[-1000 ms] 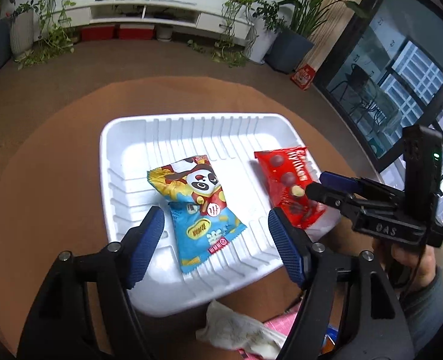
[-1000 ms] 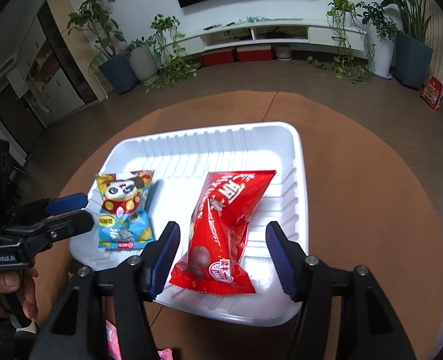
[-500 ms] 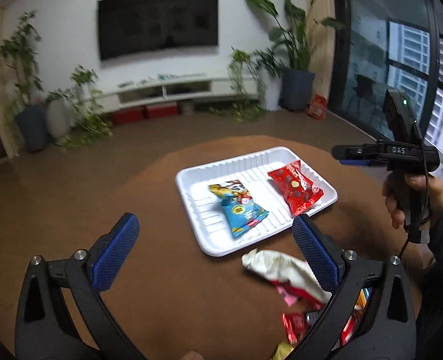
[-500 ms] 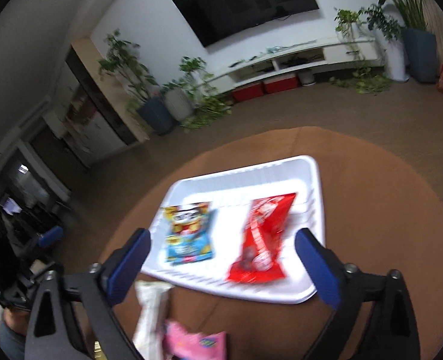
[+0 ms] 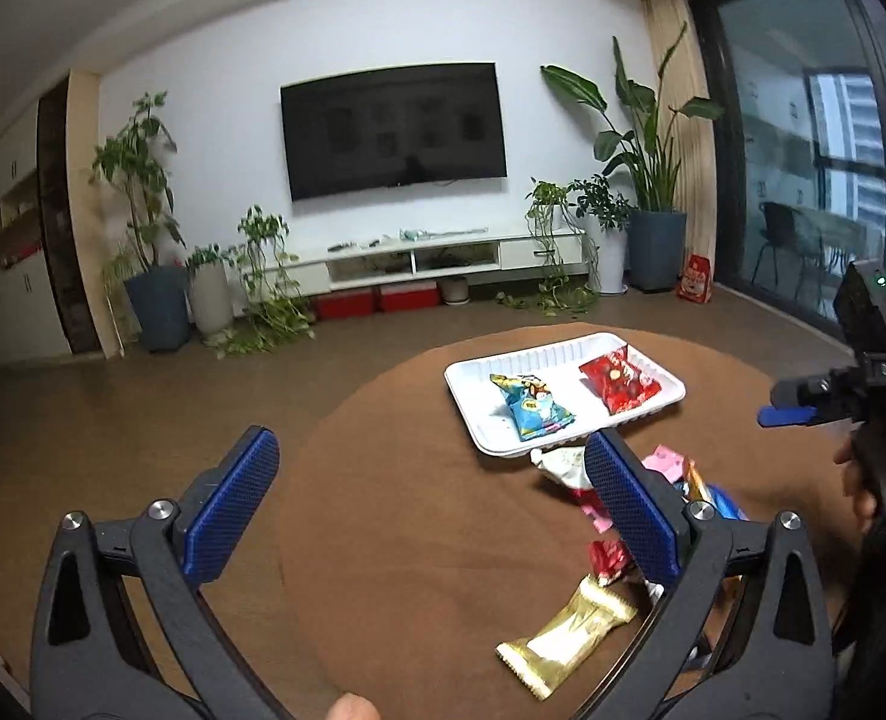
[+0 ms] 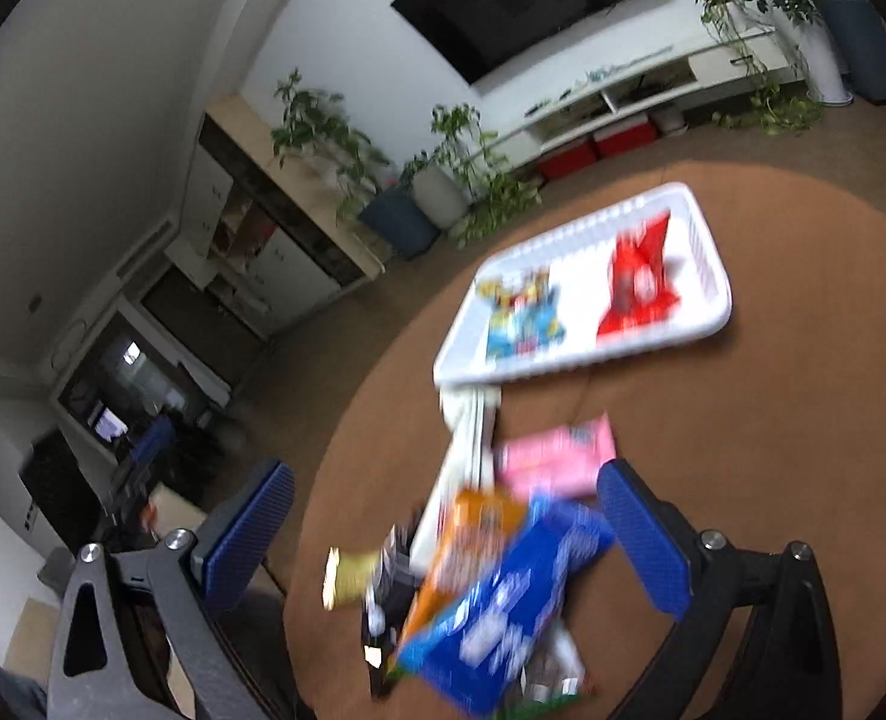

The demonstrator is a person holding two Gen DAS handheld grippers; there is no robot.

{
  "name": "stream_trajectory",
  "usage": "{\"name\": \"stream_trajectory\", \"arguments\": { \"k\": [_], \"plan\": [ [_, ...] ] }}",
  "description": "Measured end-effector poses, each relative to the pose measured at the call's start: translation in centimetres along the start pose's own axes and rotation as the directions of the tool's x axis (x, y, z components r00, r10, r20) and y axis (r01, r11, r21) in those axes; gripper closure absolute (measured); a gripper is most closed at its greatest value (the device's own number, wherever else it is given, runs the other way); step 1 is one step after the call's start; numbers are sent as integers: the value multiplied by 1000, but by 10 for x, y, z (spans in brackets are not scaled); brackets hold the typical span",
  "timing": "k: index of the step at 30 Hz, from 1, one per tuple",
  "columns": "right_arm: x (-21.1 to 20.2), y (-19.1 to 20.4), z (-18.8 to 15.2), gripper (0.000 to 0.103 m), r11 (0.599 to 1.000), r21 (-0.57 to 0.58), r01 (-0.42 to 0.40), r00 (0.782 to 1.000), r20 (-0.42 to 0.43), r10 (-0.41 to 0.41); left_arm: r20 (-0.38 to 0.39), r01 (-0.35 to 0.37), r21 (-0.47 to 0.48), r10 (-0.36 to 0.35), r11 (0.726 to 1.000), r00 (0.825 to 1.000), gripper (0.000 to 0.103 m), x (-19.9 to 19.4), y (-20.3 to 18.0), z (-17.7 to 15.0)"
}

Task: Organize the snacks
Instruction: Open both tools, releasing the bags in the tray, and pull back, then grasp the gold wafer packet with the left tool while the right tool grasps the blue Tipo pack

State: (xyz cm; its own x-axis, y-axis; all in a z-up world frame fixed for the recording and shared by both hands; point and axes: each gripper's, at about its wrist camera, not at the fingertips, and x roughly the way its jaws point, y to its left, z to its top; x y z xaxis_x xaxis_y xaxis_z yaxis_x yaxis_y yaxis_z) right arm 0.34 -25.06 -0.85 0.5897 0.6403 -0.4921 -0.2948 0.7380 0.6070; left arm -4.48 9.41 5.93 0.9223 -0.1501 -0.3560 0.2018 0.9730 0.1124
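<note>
A white tray (image 5: 479, 414) (image 6: 707, 252) sits on the round brown table, holding a blue panda snack bag (image 5: 533, 408) (image 6: 521, 312) and a red snack bag (image 5: 620, 384) (image 6: 638, 285). Loose snacks lie nearer me: a gold packet (image 5: 563, 639), a white wrapper (image 5: 563, 459), a pink packet (image 6: 557, 456), an orange packet (image 6: 473, 534) and a blue packet (image 6: 503, 606). My left gripper (image 5: 425, 510) is open and empty, well back from the tray. My right gripper (image 6: 443, 534) is open above the loose pile, gripping nothing; it also shows at the left wrist view's right edge (image 5: 803, 405).
The table (image 5: 413, 540) ends at a curved edge on the left, with brown floor beyond. A TV (image 5: 392, 129), a low white cabinet (image 5: 431, 258) and potted plants (image 5: 647, 192) stand by the far wall. A glass door (image 5: 803, 180) is on the right. The right wrist view is motion-blurred.
Both grippers have drawn back from the tray and opened wider, leaving the blue bag and red bag lying in it. The loose snack pile has come into view.
</note>
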Motion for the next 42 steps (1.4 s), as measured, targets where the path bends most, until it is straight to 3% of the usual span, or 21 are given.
{"name": "stream_trajectory", "arguments": {
  "k": [3, 6, 9, 11, 15, 16, 18, 23, 26, 29, 32, 34, 36, 38, 40, 42],
  "plan": [
    [-8, 12, -14, 0, 999, -28, 18, 1000, 14, -17, -20, 19, 15, -19, 1000, 1000, 0, -12, -6, -9],
    [-12, 16, -27, 0, 998, -23, 56, 998, 29, -55, -29, 44, -33, -45, 999, 999, 0, -21, -6, -17],
    [-3, 16, -39, 0, 993, -3, 117, 992, -52, -117, -123, 45, -69, -53, 997, 991, 0, -18, -3, -23],
    [8, 11, -47, 0, 982, 13, 186, 974, -137, -182, -210, 49, -81, -65, 996, 976, 0, -9, -4, -26],
    [16, -4, -56, 5, 976, 106, 192, 967, -193, -169, -340, 141, -154, -186, 978, 922, 0, 15, -1, -38],
    [16, -5, -56, 7, 976, 115, 186, 968, -193, -162, -375, 166, -173, -220, 971, 900, 0, 21, 0, -43],
    [15, -2, -55, 10, 976, 106, 192, 967, -191, -170, -408, 196, -175, -252, 965, 877, 0, 31, -3, -48],
    [16, 4, -52, 11, 976, 72, 206, 964, -189, -189, -493, 257, -82, -263, 963, 830, 0, 47, -16, -59],
    [17, 4, -52, 20, 971, 59, 230, 958, -192, -215, -569, 314, -60, -291, 948, 769, 1, 66, -22, -64],
    [21, -2, -53, 26, 964, 63, 257, 947, -215, -238, -621, 362, -7, -288, 932, 729, 3, 82, -33, -63],
    [23, -3, -54, 28, 966, 72, 250, 947, -225, -229, -690, 405, 96, -233, 909, 685, 3, 97, -44, -64],
    [26, -1, -53, 28, 968, 66, 241, 948, -230, -221, -719, 427, 161, -192, 890, 669, 4, 107, -53, -68],
    [30, 0, -53, 28, 970, 59, 237, 946, -239, -217, -737, 459, 187, -186, 868, 650, 11, 113, -58, -72],
    [34, -1, -53, 29, 970, 60, 235, 945, -250, -213, -751, 486, 199, -186, 851, 633, 27, 118, -61, -74],
    [38, -3, -53, 30, 970, 66, 234, 943, -259, -210, -761, 486, 208, -172, 849, 625, 35, 127, -63, -77],
    [41, -5, -52, 30, 970, 70, 233, 942, -263, -208, -770, 489, 201, -172, 848, 614, 35, 136, -62, -80]
  ]
}}
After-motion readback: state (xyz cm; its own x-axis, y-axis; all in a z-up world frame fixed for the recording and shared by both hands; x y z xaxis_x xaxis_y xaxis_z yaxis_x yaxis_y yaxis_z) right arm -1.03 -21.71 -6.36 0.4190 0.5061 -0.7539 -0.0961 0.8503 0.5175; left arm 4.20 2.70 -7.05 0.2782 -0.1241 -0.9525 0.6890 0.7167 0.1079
